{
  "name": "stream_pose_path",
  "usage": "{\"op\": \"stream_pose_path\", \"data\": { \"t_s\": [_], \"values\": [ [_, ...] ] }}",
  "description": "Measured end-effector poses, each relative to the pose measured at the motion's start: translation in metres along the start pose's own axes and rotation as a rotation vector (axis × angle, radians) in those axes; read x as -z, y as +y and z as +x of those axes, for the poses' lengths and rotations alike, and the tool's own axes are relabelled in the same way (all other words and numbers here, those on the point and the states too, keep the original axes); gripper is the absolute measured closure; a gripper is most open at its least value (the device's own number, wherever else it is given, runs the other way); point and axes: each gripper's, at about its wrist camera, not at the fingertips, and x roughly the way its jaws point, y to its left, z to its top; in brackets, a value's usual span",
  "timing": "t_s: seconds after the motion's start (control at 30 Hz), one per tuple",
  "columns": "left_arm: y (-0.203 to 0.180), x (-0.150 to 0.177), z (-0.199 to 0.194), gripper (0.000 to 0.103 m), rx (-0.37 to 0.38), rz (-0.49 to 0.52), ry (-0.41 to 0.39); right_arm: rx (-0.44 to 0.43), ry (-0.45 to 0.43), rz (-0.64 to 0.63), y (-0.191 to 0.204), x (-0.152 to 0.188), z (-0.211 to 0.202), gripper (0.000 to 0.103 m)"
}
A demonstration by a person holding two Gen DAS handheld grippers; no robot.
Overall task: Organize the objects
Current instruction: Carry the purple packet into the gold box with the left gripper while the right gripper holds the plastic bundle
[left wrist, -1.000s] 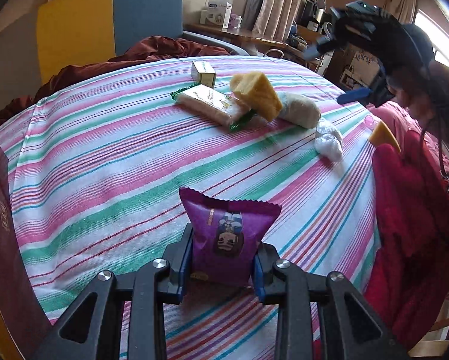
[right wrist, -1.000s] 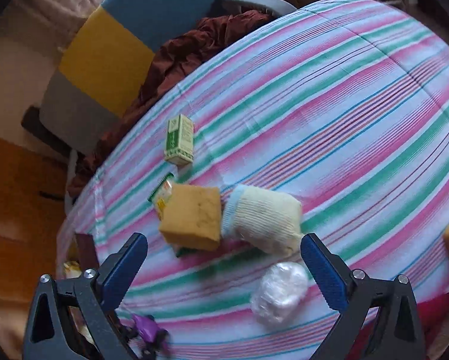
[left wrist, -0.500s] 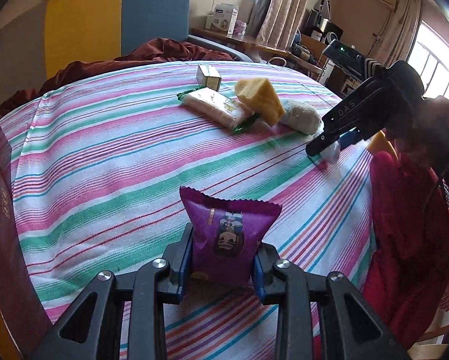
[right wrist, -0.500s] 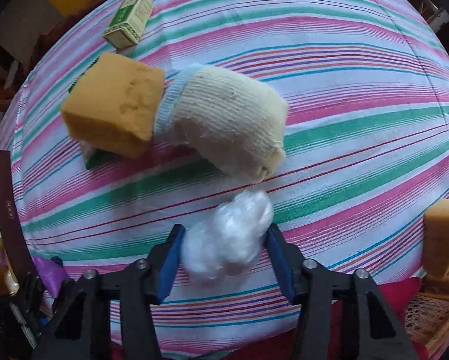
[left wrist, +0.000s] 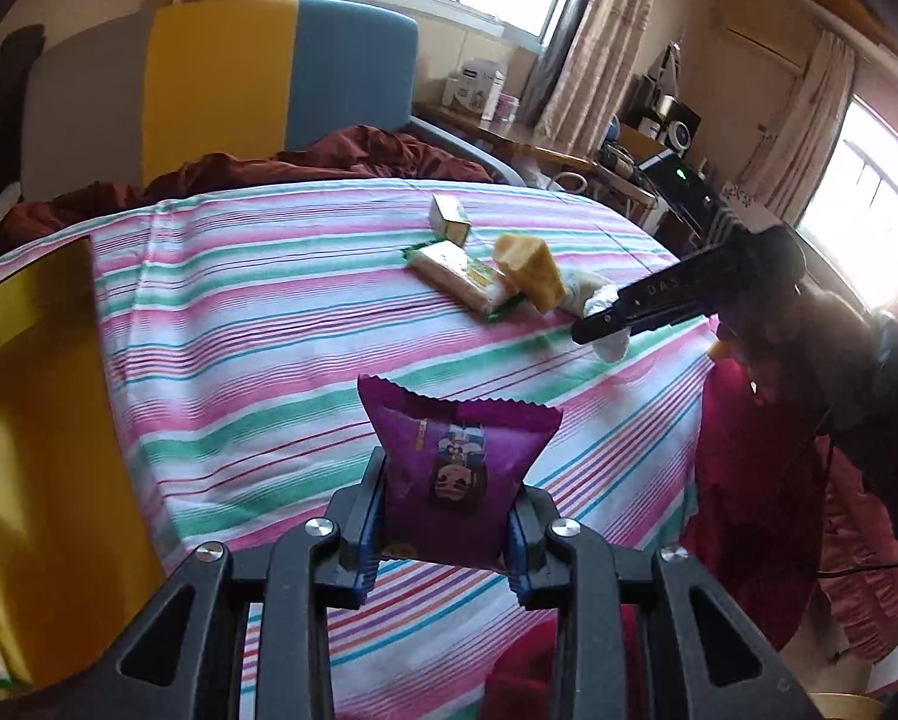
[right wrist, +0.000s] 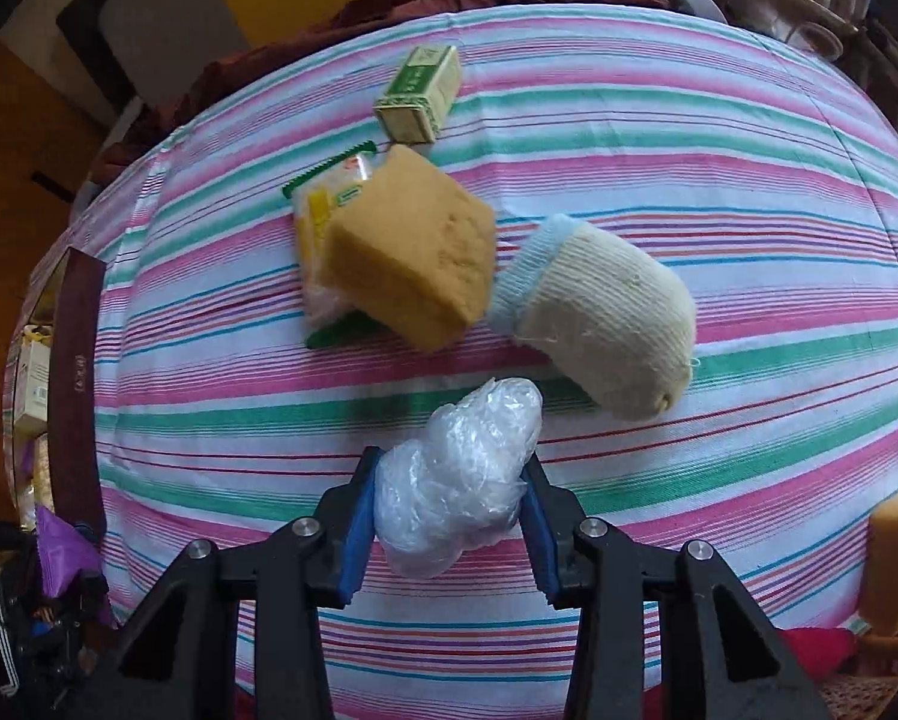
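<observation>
My left gripper [left wrist: 446, 519] is shut on a purple snack packet [left wrist: 458, 468], held above the striped tablecloth [left wrist: 257, 324]. My right gripper [right wrist: 449, 507] is closing on a crumpled clear plastic bag [right wrist: 458, 474], and its blue pads press the bag's sides. Just beyond the bag lie a rolled cream sock [right wrist: 605, 324], a yellow sponge [right wrist: 413, 243], a wrapped biscuit pack [right wrist: 323, 216] under the sponge, and a small green box [right wrist: 419, 93]. In the left wrist view the right gripper [left wrist: 605, 324] reaches in from the right with the bag [left wrist: 608, 345] in it.
An open yellow box [left wrist: 41, 420] with a dark rim stands at the table's left edge. A blue and yellow chair [left wrist: 281, 72] with dark red cloth [left wrist: 329, 156] sits behind the table. Another sponge [right wrist: 896, 564] lies at the right edge. Red fabric [left wrist: 749, 480] hangs off the table's right side.
The right gripper came down over the plastic bag and closed from wide open onto it. The left gripper rose and drew back with the purple packet, bringing the yellow box into view.
</observation>
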Motion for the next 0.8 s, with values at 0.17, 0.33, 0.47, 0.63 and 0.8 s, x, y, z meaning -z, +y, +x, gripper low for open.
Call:
{"op": "stream_pose_path", "data": {
  "t_s": [0.17, 0.33, 0.47, 0.63, 0.8],
  "values": [
    [0.034, 0.0, -0.037, 0.071, -0.057, -0.097, -0.052, 0.001, 0.002, 0.001, -0.006, -0.009, 0.0, 0.06],
    [0.092, 0.004, -0.078, 0.071, -0.151, -0.261, -0.112, -0.006, -0.016, 0.003, 0.006, -0.005, -0.003, 0.06],
    [0.14, 0.022, -0.114, 0.071, -0.208, -0.408, -0.155, -0.016, -0.024, 0.001, 0.008, -0.001, -0.005, 0.06],
    [0.18, 0.051, -0.146, 0.071, -0.242, -0.544, -0.19, -0.021, -0.028, 0.0, 0.013, -0.002, -0.005, 0.06],
    [0.186, 0.061, -0.142, 0.071, -0.236, -0.558, -0.16, -0.026, -0.033, 0.0, 0.015, -0.004, -0.006, 0.06]
  ]
}}
